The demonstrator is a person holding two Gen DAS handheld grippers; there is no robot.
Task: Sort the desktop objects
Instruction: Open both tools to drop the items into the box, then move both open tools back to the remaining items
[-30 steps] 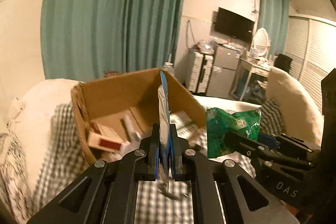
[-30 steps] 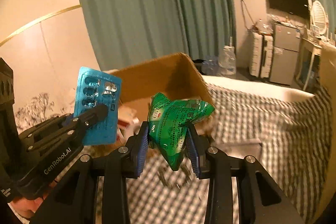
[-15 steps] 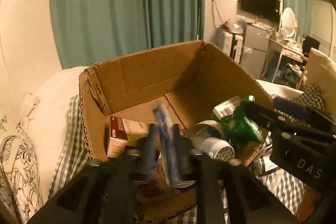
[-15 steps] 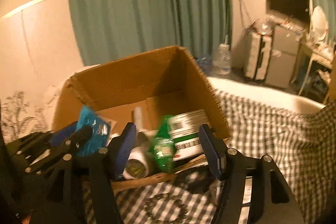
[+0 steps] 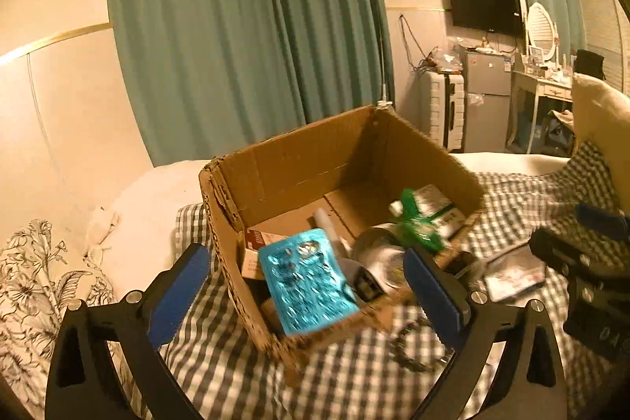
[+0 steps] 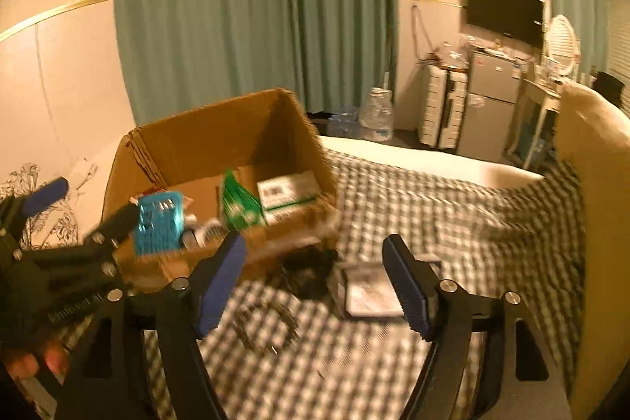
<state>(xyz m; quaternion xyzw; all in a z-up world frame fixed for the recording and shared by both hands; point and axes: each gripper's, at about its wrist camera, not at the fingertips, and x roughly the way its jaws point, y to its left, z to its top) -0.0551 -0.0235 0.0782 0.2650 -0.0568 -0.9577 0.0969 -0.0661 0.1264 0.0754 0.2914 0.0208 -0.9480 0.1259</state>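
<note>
An open cardboard box (image 5: 299,160) (image 6: 208,128) stands on the checked bedspread. A blue blister pack (image 5: 309,282) (image 6: 159,223) lies at its front edge and a green packet (image 5: 417,223) (image 6: 238,203) sits inside, both loose and blurred. My left gripper (image 5: 307,298) is open and empty just before the box; it also shows in the right wrist view (image 6: 82,219). My right gripper (image 6: 315,282) is open and empty to the right of the box, above a small flat packet (image 6: 370,292) (image 5: 512,274).
The box also holds a red and white carton (image 5: 256,247), a green and white carton (image 6: 287,195) and a round tin (image 5: 378,258). A bead bracelet (image 6: 264,329) (image 5: 417,345) lies on the bedspread. A cream pillow (image 6: 598,184) stands at the right.
Both grippers have opened and let go: the blister pack and the green packet dropped into the box. Both grippers have pulled back from the box.
</note>
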